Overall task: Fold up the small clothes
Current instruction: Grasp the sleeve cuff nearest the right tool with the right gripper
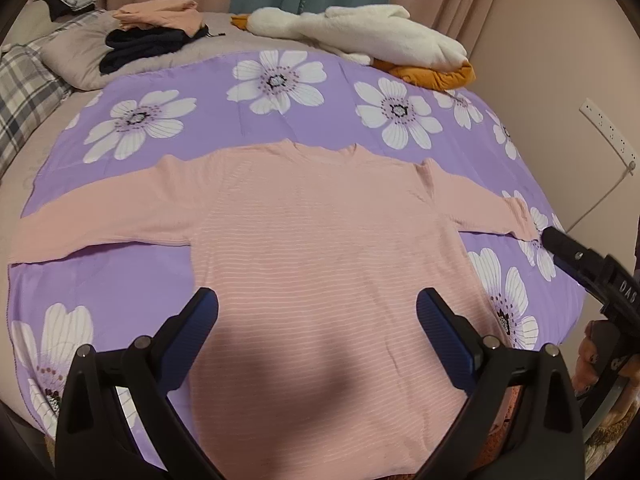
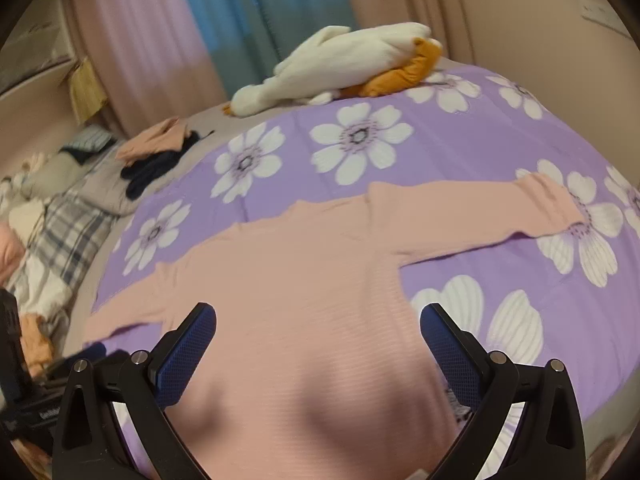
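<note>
left gripper [image 1: 318, 312]: jaws wide apart, nothing between them, hovering over the lower body of the top near its hem.
right gripper [image 2: 318, 326]: also spread wide and empty, over the lower right part of the body (in the left wrist view its dark finger tips sit just beside the right cuff, contact not clear).
pink striped top [image 1: 320, 248]: lying flat and face-down or face-up (cannot tell which) on the purple flowered sheet [image 1: 320, 92], both sleeves stretched out sideways, neckline pointing away from the person, hem nearest.
right sleeve [image 2: 480, 216]: straight, cuff resting on a white flower; a few small wrinkles near the cuff.
left sleeve [image 1: 100, 216]: straight, runs toward the sheet's left edge.
step in hand: likely the first fold, not yet begun; no crease anywhere in the garment.
how to do it well: pinch the sleeve near the cuff through one layer only, not the sheet under it; lift low, carry it across the body, lay it square to the side seam; then take the hem corners with both tools together and bring them evenly to the shoulders.
risk: thin knit may drag and skew if one side leads.
folded pile [image 1: 160, 32]: pink and dark clothes, far left, well apart.
plush goose [image 1: 360, 36]: far edge of the bed, clear of the work.
</note>
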A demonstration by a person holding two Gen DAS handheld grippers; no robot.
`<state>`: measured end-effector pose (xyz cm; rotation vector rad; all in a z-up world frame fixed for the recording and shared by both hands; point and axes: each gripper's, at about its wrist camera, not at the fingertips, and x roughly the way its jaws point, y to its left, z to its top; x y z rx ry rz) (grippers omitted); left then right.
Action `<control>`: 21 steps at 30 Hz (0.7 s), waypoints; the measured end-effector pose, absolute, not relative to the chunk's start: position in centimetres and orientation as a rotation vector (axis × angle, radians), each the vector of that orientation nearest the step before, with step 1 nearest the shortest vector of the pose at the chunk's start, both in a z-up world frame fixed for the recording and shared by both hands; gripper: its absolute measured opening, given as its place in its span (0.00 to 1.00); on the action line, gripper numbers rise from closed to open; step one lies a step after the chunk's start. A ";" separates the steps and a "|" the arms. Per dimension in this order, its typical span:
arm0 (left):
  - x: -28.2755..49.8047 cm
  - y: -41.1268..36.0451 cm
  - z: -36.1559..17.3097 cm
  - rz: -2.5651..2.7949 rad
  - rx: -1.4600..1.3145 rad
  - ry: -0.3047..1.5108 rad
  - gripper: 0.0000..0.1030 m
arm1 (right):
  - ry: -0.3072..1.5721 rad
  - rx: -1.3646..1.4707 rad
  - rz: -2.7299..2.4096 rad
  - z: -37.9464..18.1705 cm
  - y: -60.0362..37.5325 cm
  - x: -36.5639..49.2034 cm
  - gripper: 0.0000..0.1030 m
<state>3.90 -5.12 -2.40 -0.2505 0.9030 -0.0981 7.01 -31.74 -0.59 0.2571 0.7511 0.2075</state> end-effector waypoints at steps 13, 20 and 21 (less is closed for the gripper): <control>9.1 -9.1 -6.3 -0.126 -0.219 0.996 0.88 | 0.791 0.547 -0.043 -4.3 -46.2 13.3 0.77; 11.3 -11.1 -10.1 -0.199 -0.248 1.080 0.70 | 0.848 0.655 -0.263 -8.3 -54.5 16.7 0.65; 11.5 -11.3 -10.5 -0.203 -0.248 1.092 0.69 | 0.855 0.669 -0.291 -8.9 -55.3 17.0 0.63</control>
